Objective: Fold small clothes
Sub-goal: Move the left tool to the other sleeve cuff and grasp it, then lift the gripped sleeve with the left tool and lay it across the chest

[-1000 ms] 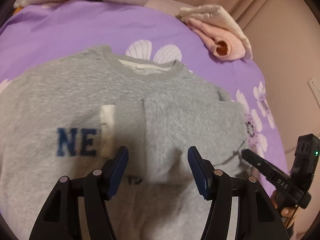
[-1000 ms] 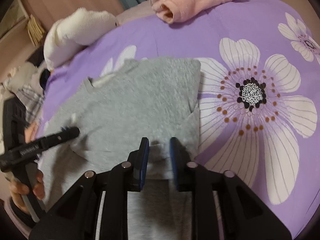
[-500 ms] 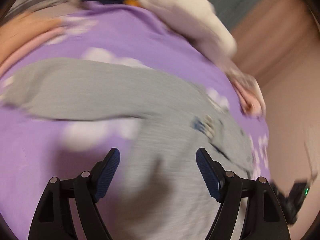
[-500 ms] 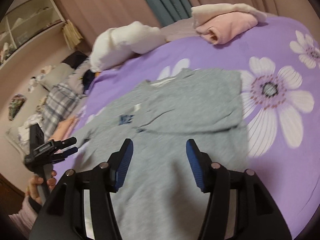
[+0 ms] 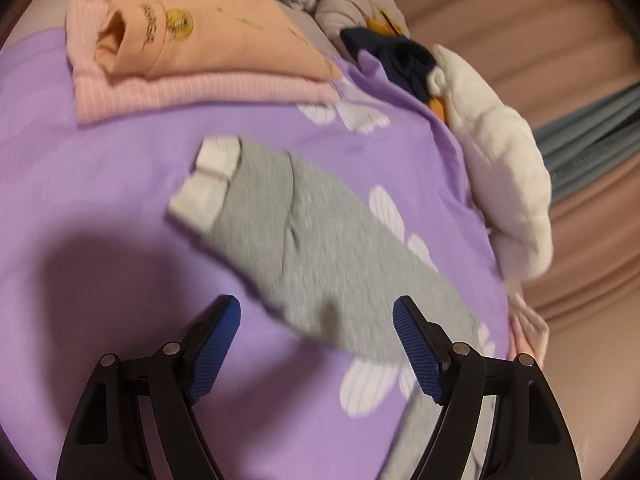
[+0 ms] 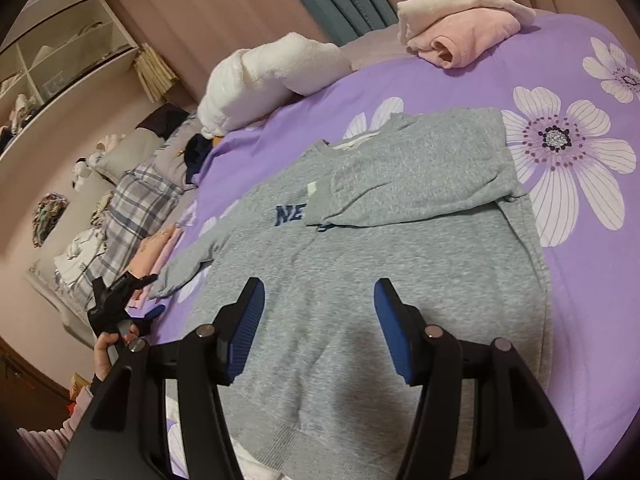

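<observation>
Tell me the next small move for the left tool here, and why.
Probably lower the left tool onto the unfolded sleeve near its white cuff and close. The grey sweatshirt already has its other sleeve folded across the chest, while this one lies stretched out on the purple bedspread, and the tool is open.

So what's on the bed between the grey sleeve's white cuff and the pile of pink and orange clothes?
Nothing: in the left wrist view only bare purple bedsheet lies between the white cuff and the folded pink and orange clothes.
</observation>
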Motion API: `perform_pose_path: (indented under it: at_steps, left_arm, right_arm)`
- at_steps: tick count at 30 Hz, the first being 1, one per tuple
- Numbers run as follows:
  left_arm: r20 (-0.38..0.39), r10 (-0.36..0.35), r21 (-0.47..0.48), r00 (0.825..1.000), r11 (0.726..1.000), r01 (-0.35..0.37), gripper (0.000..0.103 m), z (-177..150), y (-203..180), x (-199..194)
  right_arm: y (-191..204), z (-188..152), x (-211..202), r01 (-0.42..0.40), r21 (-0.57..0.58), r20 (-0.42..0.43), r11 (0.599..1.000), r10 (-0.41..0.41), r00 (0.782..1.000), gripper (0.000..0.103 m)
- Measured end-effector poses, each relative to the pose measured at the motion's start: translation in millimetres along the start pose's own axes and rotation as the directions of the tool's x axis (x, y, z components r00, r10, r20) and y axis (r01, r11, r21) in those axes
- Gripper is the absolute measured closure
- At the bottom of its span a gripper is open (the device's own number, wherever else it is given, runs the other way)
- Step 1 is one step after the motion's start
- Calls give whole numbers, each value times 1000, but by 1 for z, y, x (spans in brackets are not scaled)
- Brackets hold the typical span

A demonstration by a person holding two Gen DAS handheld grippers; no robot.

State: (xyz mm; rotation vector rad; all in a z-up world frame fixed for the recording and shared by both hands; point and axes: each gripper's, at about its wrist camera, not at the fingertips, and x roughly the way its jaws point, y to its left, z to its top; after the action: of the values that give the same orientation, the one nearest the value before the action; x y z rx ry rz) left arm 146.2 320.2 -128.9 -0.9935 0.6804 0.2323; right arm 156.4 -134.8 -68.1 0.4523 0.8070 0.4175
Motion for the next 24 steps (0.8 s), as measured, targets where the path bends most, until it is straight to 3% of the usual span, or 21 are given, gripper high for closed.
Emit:
perform_pose_path:
  at_steps: [3,5,7,8,14,17,20,24]
  left_arm:
    - [44,49,-19,998,999,-48,25,13,6,2]
    - [60,82,-12,995,997,-81,34,19,5,4]
    - [58,143,10,988,990,-144,72,25,4,9]
    - [53,157,13,986,987,-158,78,27,5,12]
    - [87,169,60,982,983,-174,82,30,-1,7]
    - [121,160,139,980,974,-177,86,31,-23,2]
    - [149,133,240,980,956,-166,86,31,-54,-6]
    - [161,60,368,985,923,-116,87,22,-100,-17]
  right_arm:
    - [-7,8,5,89,7,15,996,-89,996,45]
    - [-16,19,8,160,19,39,987,-161,986,45]
    - [-29,35,10,251,27,60,968,-252,966,47]
    - [-37,45,11,287,36,73,957,-289,955,48]
    - [-93,97,38,396,91,58,914,-402,914,51]
    - [-115,115,61,362,131,24,923,-368,930,52]
    - [-131,130,79,363,169,15,916,-370,929,49]
    - [-143,139,98,347,183,-29,920,-348,937,51]
